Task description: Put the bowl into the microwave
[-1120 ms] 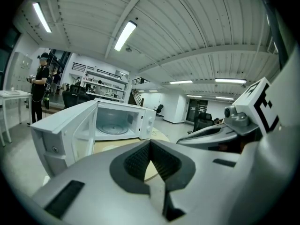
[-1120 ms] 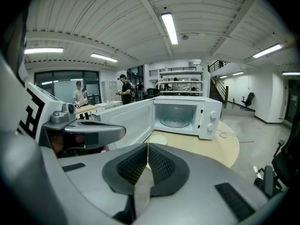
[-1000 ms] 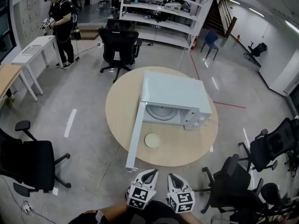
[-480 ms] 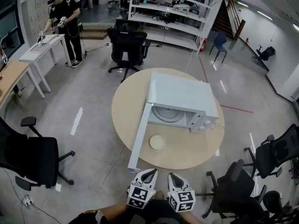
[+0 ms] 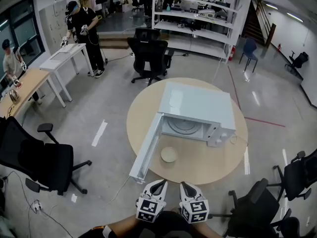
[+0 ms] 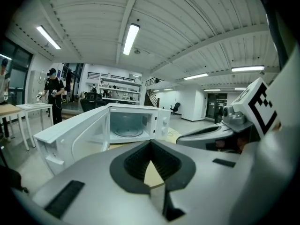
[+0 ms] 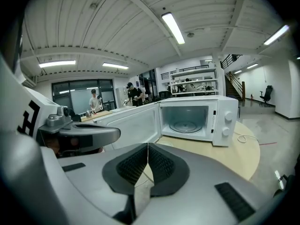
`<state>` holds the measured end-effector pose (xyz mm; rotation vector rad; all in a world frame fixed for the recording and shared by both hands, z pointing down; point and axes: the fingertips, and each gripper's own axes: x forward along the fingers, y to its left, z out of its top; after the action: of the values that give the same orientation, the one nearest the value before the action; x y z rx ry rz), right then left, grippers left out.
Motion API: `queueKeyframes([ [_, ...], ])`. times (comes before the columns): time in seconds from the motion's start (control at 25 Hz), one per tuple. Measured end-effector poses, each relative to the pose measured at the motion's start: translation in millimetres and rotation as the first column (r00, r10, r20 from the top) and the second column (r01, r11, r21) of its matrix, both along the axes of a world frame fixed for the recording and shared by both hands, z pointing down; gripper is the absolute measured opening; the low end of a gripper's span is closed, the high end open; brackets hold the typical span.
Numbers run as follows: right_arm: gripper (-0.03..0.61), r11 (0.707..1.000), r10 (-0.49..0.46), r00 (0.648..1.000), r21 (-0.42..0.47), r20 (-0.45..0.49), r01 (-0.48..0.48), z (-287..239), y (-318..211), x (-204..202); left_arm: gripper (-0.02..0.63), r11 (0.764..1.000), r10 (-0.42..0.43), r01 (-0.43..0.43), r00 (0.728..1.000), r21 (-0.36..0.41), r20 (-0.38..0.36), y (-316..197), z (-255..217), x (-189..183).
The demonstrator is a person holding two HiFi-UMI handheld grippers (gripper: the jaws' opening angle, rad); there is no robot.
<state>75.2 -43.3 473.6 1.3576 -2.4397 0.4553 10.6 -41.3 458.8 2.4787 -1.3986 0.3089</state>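
While both tools hang just short of the table's near edge, the left gripper [image 5: 159, 182] and the right gripper [image 5: 184, 184] sit side by side and point forward at the open oven. In its own view each one has its ribbed pads pressed together at the tips, with nothing caught between them.

Ahead of them stands the round wooden table [image 5: 213, 165]. The bowl [image 5: 169, 154], pale and shallow, rests on the tabletop close to the near edge, in front of the oven's mouth and just beside the swung-out door, apart from both grippers.

The microwave door [image 5: 146, 152] stands wide open on the left and reaches out past the table's near-left edge. The white microwave [image 5: 198, 103] fills the middle of the table, and its glass turntable [image 5: 184, 127] shows inside the bare cavity. A thin cable [image 5: 233, 140] lies looped on the tabletop by the oven's right corner.

Beyond the far edge stands a black office chair [image 5: 148, 53], with white shelving [image 5: 198, 19] behind it. At far left a person [image 5: 84, 29] in dark clothes stands by a white desk [image 5: 64, 56].
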Motion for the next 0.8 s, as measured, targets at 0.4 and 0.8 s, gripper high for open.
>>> queueKeyframes([
  [0.4,0.015,0.997,-0.071,0.996,0.017,0.057,0.07,2.7,4.7,60.4,0.046,0.993,-0.114,0.114,0.993,-0.01,0.024,10.9,6.9,51.1],
  [0.8,0.015,0.992,-0.123,0.988,0.034,0.09,0.121,6.0,7.9,98.5,0.046,0.981,-0.193,0.193,0.98,0.0,0.043,20.9,9.2,81.7],
])
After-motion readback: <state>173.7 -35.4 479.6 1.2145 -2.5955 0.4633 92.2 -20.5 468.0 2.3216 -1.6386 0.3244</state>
